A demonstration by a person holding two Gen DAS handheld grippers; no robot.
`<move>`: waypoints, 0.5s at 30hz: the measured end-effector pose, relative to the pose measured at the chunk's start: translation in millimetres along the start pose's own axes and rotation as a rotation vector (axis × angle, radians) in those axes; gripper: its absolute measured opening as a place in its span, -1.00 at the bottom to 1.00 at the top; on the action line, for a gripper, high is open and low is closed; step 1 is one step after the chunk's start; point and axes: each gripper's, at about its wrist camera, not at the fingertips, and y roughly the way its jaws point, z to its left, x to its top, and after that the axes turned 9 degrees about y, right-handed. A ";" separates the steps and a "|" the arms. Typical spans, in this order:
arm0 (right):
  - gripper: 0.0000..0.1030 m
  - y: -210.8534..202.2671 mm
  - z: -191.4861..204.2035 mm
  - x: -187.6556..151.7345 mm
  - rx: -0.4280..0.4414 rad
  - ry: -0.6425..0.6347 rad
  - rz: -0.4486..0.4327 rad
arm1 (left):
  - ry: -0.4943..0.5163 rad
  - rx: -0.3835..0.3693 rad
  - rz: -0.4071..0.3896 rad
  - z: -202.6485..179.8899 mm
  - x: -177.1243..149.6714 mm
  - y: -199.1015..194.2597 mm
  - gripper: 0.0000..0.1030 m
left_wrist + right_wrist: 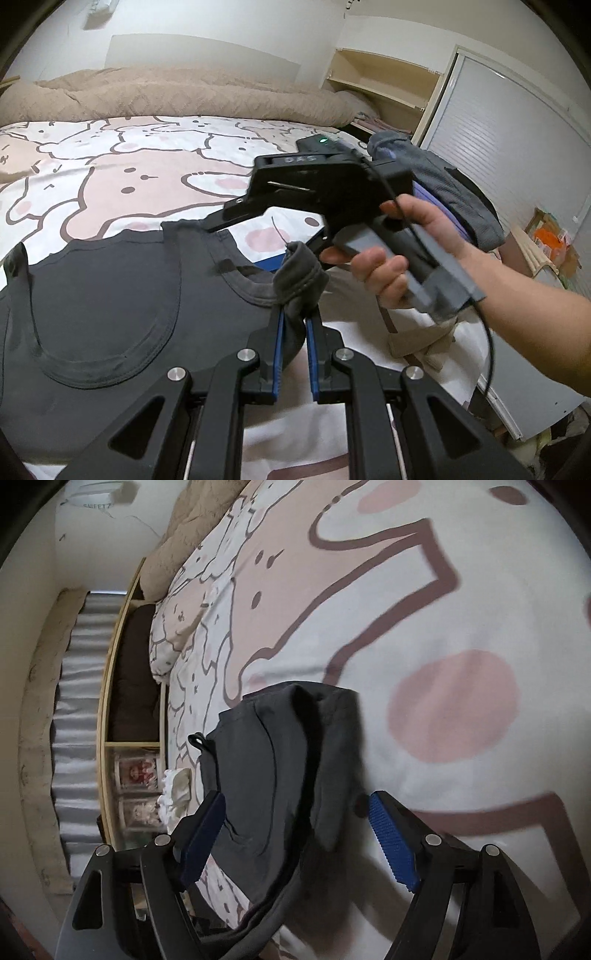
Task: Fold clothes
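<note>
The bed (122, 173) takes most of the room, covered by a white and pink sheet with cartoon animals, and a beige blanket (177, 92) is heaped along its far side. On the sheet lies a dark grey T-shirt (110, 295), spread mostly flat, its long axis running from left to right in the left wrist view, the neckline turned to the right. The left gripper (294, 328) has its two blue pads pressed together on a bunched piece of the shirt near the collar. The right gripper (297, 830), held in a bare hand (391, 266), has its fingers wide apart, with a fold of the shirt lying between them, touching neither pad
</note>
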 end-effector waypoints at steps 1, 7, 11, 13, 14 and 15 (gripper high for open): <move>0.55 3.5 1.5 3.2 0.005 0.003 0.007 | -0.004 0.000 -0.001 1.0 0.5 -0.6 -0.78; -0.31 18.7 15.5 20.1 -0.078 -0.046 0.002 | -0.019 -0.005 -0.010 2.8 0.7 -6.5 -0.78; -0.78 17.7 25.2 23.0 -0.143 -0.061 -0.036 | -0.051 0.002 -0.040 9.6 0.0 -21.7 -0.78; -0.81 17.7 40.0 20.0 -0.183 -0.091 -0.052 | -0.070 0.012 -0.062 14.1 -1.0 -32.1 -0.77; -0.81 19.0 49.4 18.3 -0.208 -0.108 -0.055 | -0.080 0.024 -0.076 17.0 -1.7 -39.6 -0.78; -0.81 20.2 58.8 16.6 -0.233 -0.125 -0.059 | -0.088 0.032 -0.085 19.1 -2.5 -44.7 -0.78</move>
